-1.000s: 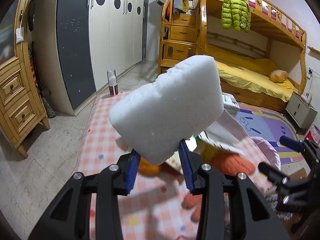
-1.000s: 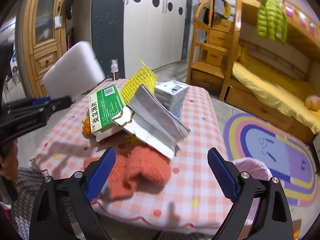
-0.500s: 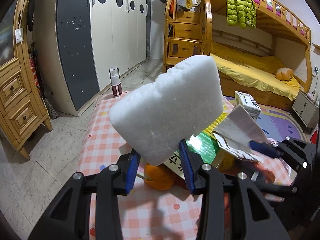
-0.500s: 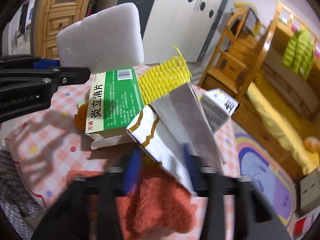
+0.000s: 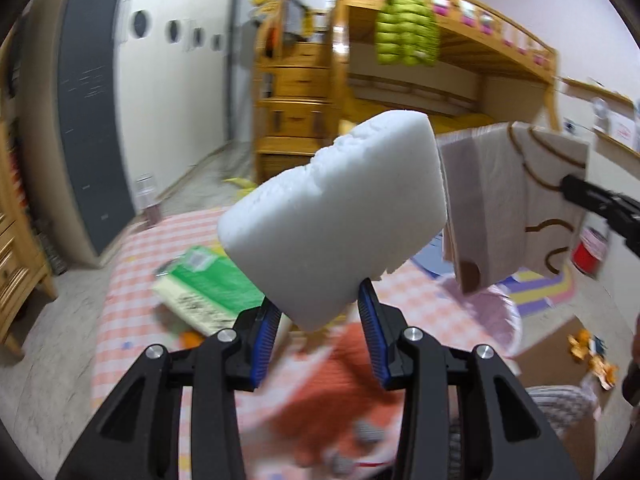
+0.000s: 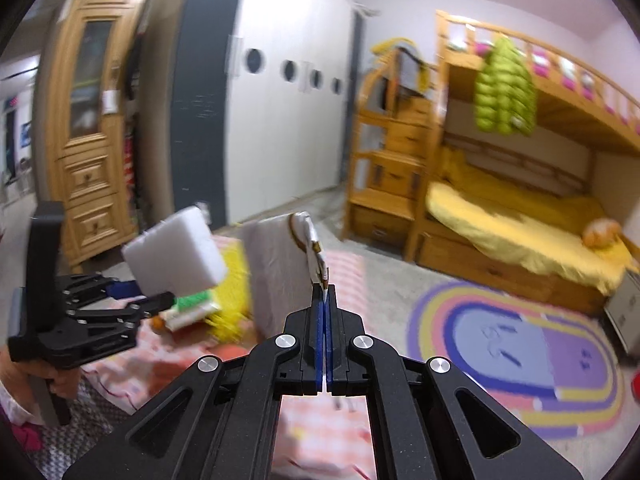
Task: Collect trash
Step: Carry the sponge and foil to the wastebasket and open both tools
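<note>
Carrying trash off checked table (image 5: 120, 280): left gripper (image 5: 320, 326) clamped on white foam block (image 5: 332, 220); right gripper (image 6: 323, 292) pinching flattened silver-lined paper carton (image 6: 276, 272) by thin edge. Keep both squeezes firm, carton likely slips; avoid swinging.

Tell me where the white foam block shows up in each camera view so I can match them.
Left wrist view: the white foam block fills the centre, clamped in the left tool.
Right wrist view: it sits at middle left, beside the flattened silver paper bag.
Shared landmark: the lime green puffer jacket on the bunk bed rail.
</note>
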Demonstrator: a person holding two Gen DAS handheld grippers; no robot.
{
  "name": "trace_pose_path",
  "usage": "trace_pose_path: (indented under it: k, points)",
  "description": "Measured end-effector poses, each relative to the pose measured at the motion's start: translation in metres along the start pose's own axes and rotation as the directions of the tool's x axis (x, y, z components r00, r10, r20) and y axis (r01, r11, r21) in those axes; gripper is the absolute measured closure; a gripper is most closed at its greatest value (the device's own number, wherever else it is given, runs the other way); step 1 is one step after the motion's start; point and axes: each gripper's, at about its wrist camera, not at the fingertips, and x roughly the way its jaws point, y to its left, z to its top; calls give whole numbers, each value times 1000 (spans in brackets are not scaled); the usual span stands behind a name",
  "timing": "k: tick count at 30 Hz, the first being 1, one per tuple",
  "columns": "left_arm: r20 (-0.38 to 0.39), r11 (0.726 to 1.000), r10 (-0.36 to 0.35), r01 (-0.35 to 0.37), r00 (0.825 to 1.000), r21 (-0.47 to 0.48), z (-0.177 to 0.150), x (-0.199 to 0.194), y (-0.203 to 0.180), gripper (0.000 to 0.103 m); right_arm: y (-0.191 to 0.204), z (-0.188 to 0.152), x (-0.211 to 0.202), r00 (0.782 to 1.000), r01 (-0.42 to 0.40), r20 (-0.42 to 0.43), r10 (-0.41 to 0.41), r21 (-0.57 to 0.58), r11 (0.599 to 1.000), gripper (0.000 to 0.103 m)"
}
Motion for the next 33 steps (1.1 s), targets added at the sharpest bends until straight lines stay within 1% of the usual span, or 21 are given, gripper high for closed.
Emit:
trace_pose_path:
  k: [1, 3, 6, 9, 11, 14, 18, 22, 23, 24, 25, 26, 27, 28, 29, 30, 31, 33]
  points:
    - [-11, 999, -35, 35, 999, 24, 2, 4, -17, 65, -11, -5, -1, 1000, 28, -12, -28, 8, 1000, 103]
    - [-36, 996, -74, 76, 997, 51, 3, 12, -39, 65, -33, -23, -5, 995, 89, -50, -87, 37, 995, 103]
    - [-106, 986, -123, 133, 987, 96, 4, 37, -79, 65, -61, -44, -1, 985, 141, -110, -130, 98, 985, 103]
    - [-160, 974, -150, 173, 976, 144, 6, 65, -114, 65, -83, -64, 7, 966, 217, -165, -199, 97, 971, 103]
    - [-207, 966, -167, 202, 964, 162, 7, 88, -136, 64, -98, -76, 17, 952, 252, -200, -231, 89, 964, 103]
    - [-263, 962, -177, 223, 949, 160, 5, 117, -159, 64, -118, -93, 36, 935, 278, -255, -248, 89, 956, 103]
    - [-302, 957, -175, 234, 937, 170, 3, 147, -181, 63, -145, -113, 62, 916, 288, -317, -245, 94, 953, 103]
    - [-326, 949, -182, 252, 928, 187, 6, 175, -201, 61, -166, -128, 87, 907, 283, -358, -220, 133, 950, 103]
    - [-330, 948, -185, 257, 925, 188, 9, 183, -205, 59, -168, -130, 90, 907, 282, -364, -214, 145, 948, 102]
    - [-336, 947, -189, 262, 923, 188, 10, 190, -208, 52, -174, -134, 98, 904, 283, -375, -206, 163, 945, 100]
    - [-339, 946, -188, 263, 922, 190, 11, 194, -211, 47, -176, -137, 103, 899, 287, -389, -203, 172, 942, 96]
    - [-338, 946, -189, 263, 922, 190, 11, 197, -212, 40, -181, -141, 111, 889, 292, -415, -194, 186, 938, 84]
    - [-336, 947, -186, 260, 923, 190, 12, 199, -213, 38, -186, -144, 116, 883, 299, -430, -190, 201, 933, 77]
    - [-336, 948, -183, 256, 924, 188, 12, 198, -210, 38, -187, -147, 116, 878, 310, -437, -194, 212, 927, 66]
    - [-332, 950, -182, 252, 926, 183, 12, 194, -205, 37, -189, -148, 113, 878, 317, -435, -200, 214, 924, 62]
    - [-328, 952, -178, 247, 928, 181, 14, 191, -202, 37, -188, -148, 109, 877, 324, -432, -208, 213, 922, 62]
    - [-319, 956, -170, 235, 933, 177, 16, 185, -194, 37, -186, -145, 102, 881, 324, -424, -209, 218, 921, 61]
    - [-283, 967, -146, 197, 948, 163, 20, 164, -178, 36, -181, -135, 89, 895, 302, -405, -184, 250, 920, 60]
